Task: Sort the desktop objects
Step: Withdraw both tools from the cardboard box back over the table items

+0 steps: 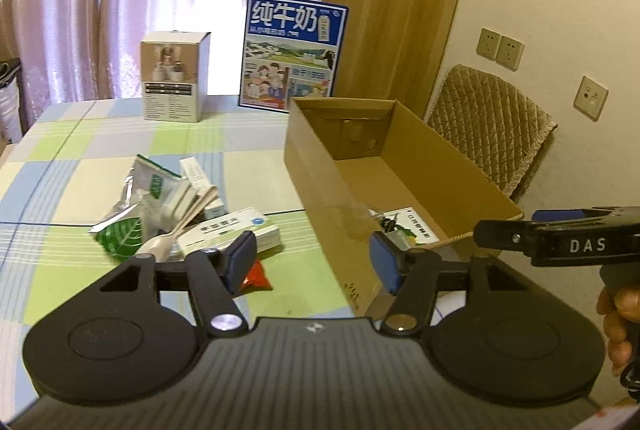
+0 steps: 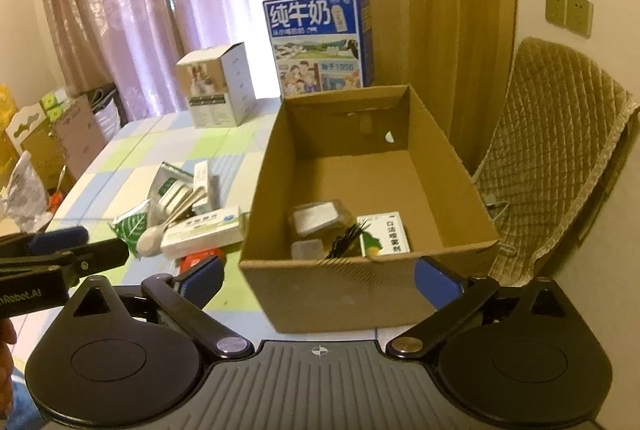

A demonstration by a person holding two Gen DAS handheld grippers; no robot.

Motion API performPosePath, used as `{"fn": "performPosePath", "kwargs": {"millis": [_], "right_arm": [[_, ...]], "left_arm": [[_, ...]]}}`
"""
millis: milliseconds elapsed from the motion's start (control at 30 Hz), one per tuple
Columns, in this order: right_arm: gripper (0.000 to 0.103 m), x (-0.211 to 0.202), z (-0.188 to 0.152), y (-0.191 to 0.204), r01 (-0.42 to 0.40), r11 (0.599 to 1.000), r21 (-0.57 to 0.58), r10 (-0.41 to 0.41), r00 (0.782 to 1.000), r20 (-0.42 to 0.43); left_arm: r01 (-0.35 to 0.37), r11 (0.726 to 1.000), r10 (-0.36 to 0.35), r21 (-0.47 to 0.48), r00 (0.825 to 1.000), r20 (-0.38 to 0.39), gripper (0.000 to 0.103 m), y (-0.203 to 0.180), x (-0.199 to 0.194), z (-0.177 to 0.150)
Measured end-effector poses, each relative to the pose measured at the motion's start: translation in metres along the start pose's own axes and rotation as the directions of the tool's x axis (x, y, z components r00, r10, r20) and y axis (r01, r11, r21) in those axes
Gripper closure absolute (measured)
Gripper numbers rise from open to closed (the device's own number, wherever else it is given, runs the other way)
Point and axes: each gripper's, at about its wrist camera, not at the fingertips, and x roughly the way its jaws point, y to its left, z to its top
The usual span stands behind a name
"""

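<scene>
An open cardboard box (image 1: 316, 166) (image 2: 440, 150) stands on the checked tablecloth. It holds a white-green medicine box (image 2: 384, 234), a black comb-like item (image 2: 346, 244) and a clear plastic container (image 2: 316, 220). To its left is a pile: a white medicine box (image 1: 236, 230) (image 2: 204, 234), a green leaf packet (image 1: 120, 236), a white spoon (image 1: 158, 244), a red packet (image 1: 256, 276) and a silver pouch (image 1: 148, 182). My left gripper (image 1: 312, 258) hangs open and empty between the pile and the box's near corner. My right gripper (image 2: 320, 278) is open wide and empty before the box's front wall.
A blue milk carton case (image 1: 292, 50) and a white product box (image 1: 174, 78) stand at the table's far side. A chair with a quilted cover (image 2: 560, 150) sits right of the box. Cartons and bags (image 2: 48, 142) crowd the floor at the left. A hand (image 1: 618, 322) holds the right gripper.
</scene>
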Motion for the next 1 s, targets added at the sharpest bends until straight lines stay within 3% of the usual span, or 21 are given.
{"fn": "performPosePath", "kwargs": {"millis": [100, 200, 467, 1000], "right_arm": [[0.002, -0.003, -0.003, 0.009, -0.007, 1.0, -0.017, 0.007, 1.0, -0.006], [0.002, -0.004, -0.006, 0.017, -0.012, 1.0, -0.026, 0.012, 1.0, -0.012], [0.002, -0.004, -0.013, 0.035, -0.022, 0.998, -0.064, 0.019, 0.999, -0.043], [0.002, 0.002, -0.027, 0.064, -0.062, 0.992, -0.111, 0.052, 0.995, -0.088]], "left_arm": [[-0.012, 1.0, 0.012, -0.01, 1.0, 0.006, 0.024, 0.006, -0.009, -0.003], [-0.015, 1.0, 0.016, -0.011, 1.0, 0.006, 0.016, 0.012, -0.017, -0.006], [-0.06, 0.998, 0.06, 0.007, 0.998, 0.004, 0.002, 0.023, -0.032, -0.015], [-0.135, 0.991, 0.134, 0.015, 0.991, 0.007, 0.001, 0.054, -0.051, -0.029]]}}
